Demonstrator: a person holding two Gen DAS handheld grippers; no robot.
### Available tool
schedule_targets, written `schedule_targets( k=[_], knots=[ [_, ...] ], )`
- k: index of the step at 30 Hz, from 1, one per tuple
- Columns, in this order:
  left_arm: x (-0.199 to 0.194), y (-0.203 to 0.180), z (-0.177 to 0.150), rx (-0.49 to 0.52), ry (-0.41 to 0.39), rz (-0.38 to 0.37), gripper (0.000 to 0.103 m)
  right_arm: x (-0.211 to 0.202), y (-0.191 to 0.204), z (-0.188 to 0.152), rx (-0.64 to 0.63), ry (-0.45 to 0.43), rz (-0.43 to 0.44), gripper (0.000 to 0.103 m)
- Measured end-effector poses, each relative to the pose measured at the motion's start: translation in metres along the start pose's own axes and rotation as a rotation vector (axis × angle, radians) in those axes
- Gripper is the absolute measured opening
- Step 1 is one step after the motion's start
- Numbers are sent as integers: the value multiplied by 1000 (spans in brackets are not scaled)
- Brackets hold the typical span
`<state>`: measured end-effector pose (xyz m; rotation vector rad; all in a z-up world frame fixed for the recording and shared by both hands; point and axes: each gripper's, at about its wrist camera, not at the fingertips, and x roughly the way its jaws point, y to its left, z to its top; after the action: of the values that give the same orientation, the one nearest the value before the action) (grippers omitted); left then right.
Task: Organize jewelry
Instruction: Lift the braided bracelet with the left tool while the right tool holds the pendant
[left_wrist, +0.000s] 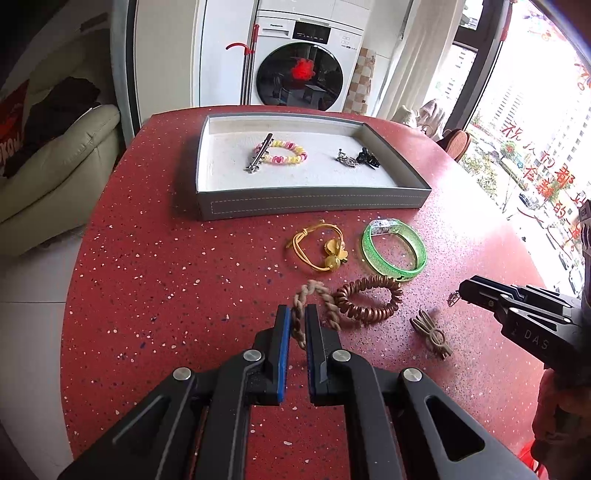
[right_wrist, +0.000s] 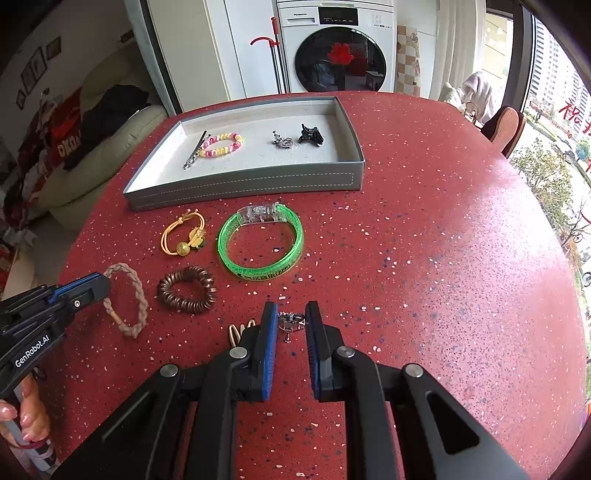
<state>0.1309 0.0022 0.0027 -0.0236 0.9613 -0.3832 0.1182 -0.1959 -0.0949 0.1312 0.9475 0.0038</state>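
A grey tray (left_wrist: 314, 201) (right_wrist: 243, 190) holds a bead bracelet (left_wrist: 282, 153), a metal hair clip (left_wrist: 259, 153), a silver piece (left_wrist: 346, 158) and a black claw clip (left_wrist: 367, 157). On the red table lie a yellow cord bracelet (left_wrist: 319, 247), a green bangle (left_wrist: 393, 249), a copper coil tie (left_wrist: 367, 301), a beige bow clip (left_wrist: 432, 334). My left gripper (left_wrist: 298, 314) has its jaws narrowly apart around a braided beige bracelet (right_wrist: 127, 301). My right gripper (right_wrist: 291, 314) is open around a small silver charm (right_wrist: 290, 321).
The red speckled table (right_wrist: 424, 258) curves away at left and right edges. A cream sofa (left_wrist: 55, 166) stands left, a washing machine (left_wrist: 306, 62) behind, a wicker chair (right_wrist: 504, 127) and windows at right.
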Motion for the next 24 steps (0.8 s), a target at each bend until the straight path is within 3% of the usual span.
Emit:
schedule_targets(
  k=[17, 24],
  knots=[
    [11, 11, 3, -17, 16, 1, 26, 7, -22, -4, 88, 16, 23, 17],
    [12, 11, 2, -30, 13, 55, 26, 9, -19, -5, 79, 14, 34, 17]
  ],
)
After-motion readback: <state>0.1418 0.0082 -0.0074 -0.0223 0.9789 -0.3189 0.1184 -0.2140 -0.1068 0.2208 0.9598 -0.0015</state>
